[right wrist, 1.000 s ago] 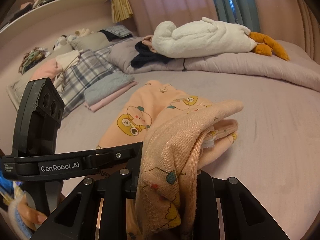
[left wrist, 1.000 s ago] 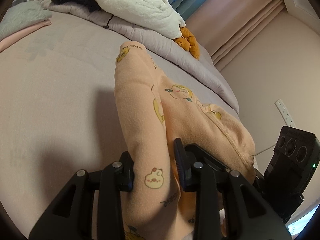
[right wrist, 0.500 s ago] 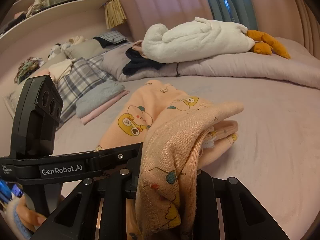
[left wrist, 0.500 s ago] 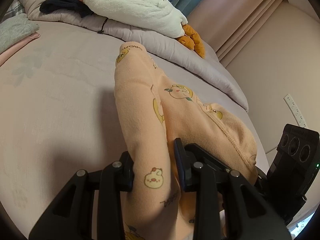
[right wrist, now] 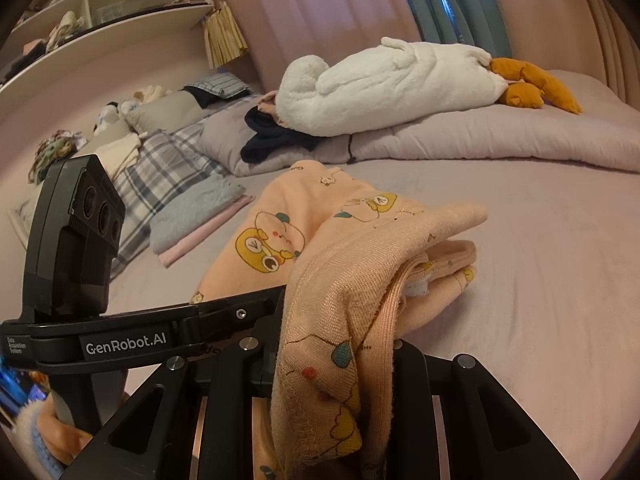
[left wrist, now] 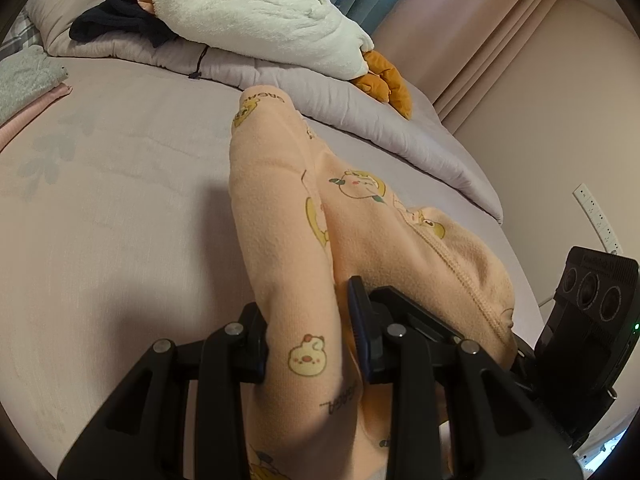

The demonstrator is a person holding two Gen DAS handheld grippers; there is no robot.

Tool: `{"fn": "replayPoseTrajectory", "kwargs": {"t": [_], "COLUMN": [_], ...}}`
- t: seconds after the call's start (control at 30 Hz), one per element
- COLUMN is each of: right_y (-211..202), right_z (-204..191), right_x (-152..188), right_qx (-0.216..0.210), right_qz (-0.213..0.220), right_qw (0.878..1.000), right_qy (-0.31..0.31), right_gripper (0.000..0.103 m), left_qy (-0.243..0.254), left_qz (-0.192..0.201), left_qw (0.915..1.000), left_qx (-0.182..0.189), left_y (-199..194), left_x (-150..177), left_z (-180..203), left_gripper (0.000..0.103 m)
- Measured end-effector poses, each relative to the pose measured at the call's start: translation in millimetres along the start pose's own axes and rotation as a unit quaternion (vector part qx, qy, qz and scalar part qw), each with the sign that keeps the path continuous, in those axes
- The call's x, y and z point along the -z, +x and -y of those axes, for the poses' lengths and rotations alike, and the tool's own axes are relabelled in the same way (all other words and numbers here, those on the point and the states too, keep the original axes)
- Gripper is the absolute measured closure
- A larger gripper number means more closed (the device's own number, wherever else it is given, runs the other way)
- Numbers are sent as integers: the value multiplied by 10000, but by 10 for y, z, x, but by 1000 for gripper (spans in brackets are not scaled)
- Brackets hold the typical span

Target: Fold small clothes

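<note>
- The bed (left wrist: 120,208), covered in a pale pink sheet, spreads out ahead of and beneath both grippers, filling most of each view.
- A rolled lilac quilt (right wrist: 500,136) lies across the bed well beyond the grippers, at the far end of the garment.
- A white plush goose (right wrist: 392,84) with orange feet (they point away to the right) rests on top of that quilt, with a dark navy garment (left wrist: 116,24) bunched at its left end.
- The peach garment (left wrist: 288,216), printed with yellow cartoon animals, runs forward from the left gripper toward the quilt; its far part rests on the sheet while the near part is lifted and gathered at the two grippers.
- A plaid pillow (right wrist: 160,164) sits off to the left of the right gripper, near the headboard shelf.
- A folded grey-blue cloth on a pink one (right wrist: 192,216) lies just in front of that pillow.
- The left gripper (left wrist: 308,332) is clamped on a thick fold of the peach garment, its pads (left wrist: 358,320) pressed to either side of the cloth.
- The right gripper (right wrist: 336,360) pinches a bunched hem edge of the same garment, which drapes over the fingers and hides their tips.
</note>
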State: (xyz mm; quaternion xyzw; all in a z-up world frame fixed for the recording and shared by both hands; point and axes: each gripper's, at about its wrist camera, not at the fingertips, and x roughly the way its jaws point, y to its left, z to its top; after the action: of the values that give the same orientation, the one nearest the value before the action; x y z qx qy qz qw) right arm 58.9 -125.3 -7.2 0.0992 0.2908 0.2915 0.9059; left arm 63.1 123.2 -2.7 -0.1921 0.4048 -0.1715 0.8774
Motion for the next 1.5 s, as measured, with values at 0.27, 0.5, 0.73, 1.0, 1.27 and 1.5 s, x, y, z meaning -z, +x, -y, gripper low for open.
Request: {"fn": "replayPoseTrajectory", "kwargs": {"t": [0.27, 0.5, 0.73, 1.0, 1.27, 1.5], "right_y": [3, 5, 11, 31, 45, 93], "right_z": [-2, -15, -19, -8, 12, 18], "right_x": [-3, 5, 5, -6, -22, -10], "right_qx": [0, 11, 12, 11, -2, 28], "right_qz": [8, 10, 13, -9, -26, -53], "right_qw": [10000, 10000, 10000, 10000, 10000, 10000], "right_qy": [-4, 4, 10, 31, 31, 50], "right_gripper": [76, 76, 76, 76, 76, 76], "left_qy": [19, 17, 13, 41, 37, 32], "left_qz": [25, 16, 15, -14, -34, -89], "left_qw": [10000, 10000, 10000, 10000, 9999, 9999], "left_qx": [-20, -33, -39, -84, -90, -124], "left_y": [6, 30, 38, 107, 145, 226], "left_x": [-34, -83, -89, -122, -130, -111], "left_z": [-7, -47, -64, -126, -148, -173], "left_gripper": [73, 73, 73, 73, 73, 73]}}
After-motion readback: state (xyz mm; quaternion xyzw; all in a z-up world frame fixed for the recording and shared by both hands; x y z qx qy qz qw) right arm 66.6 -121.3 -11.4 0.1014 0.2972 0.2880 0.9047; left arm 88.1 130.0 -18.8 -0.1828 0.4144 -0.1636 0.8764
